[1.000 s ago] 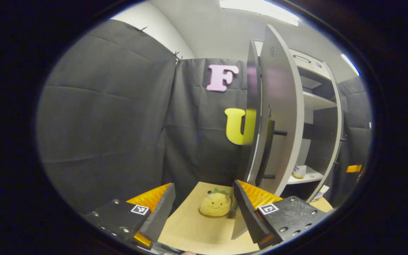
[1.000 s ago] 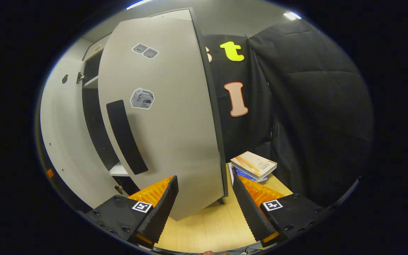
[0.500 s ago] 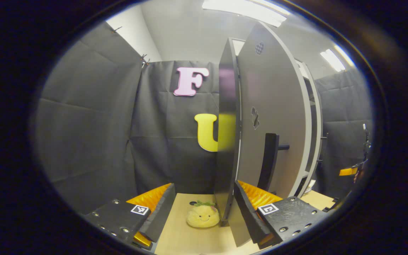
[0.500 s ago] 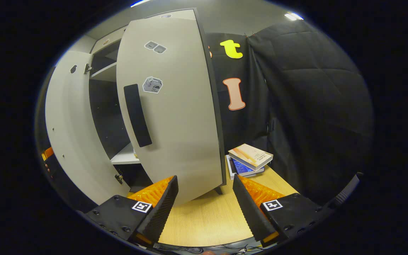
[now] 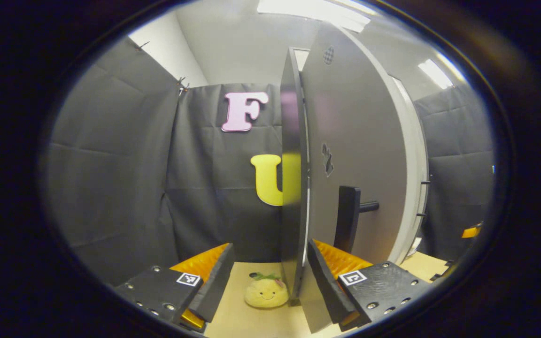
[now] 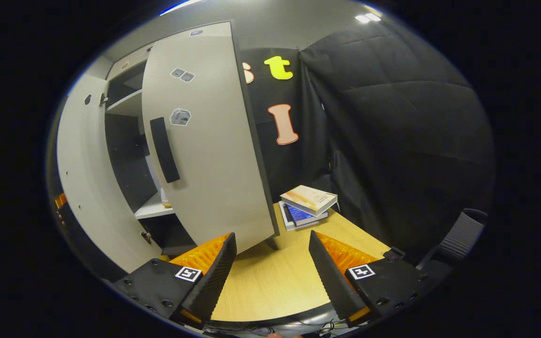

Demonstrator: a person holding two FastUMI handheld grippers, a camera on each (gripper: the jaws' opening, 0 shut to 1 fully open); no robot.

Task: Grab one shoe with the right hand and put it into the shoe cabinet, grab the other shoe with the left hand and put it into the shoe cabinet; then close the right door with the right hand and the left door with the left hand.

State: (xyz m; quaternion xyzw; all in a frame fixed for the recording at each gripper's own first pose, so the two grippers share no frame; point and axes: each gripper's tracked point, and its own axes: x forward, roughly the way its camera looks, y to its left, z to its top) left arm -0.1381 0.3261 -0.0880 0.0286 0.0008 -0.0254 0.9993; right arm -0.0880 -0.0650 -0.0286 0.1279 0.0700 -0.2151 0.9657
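We are looking along the left gripper (image 5: 266, 277), its fingers spread wide and holding nothing, with the edge of the left door (image 5: 355, 155) standing between them; the door's near edge is sitting just beside the right-hand finger (image 5: 329, 281), though we cannot tell whether they are touching. A dark bar handle (image 5: 347, 218) is projecting from the door face. Below, a yellow plush toy with a smiling face (image 5: 266, 292) is resting on the light wooden tabletop (image 5: 247, 324) close to the door's lower corner. Black quilted cloth is hanging as the booth's walls, with a white ceiling and strip lights above. In the right gripper view, the right gripper (image 6: 270, 274) is likewise spread wide and empty, hovering over the wooden table (image 6: 270, 286). The right door (image 6: 204, 141) of the shoe cabinet (image 6: 87, 178) is standing partly open ahead and left of it, apart from the fingers. Through the gap we are seeing dark compartments and pale shelves; the shoes cannot be made out clearly. A small stack of books (image 6: 307, 204) is lying on the table's far corner.
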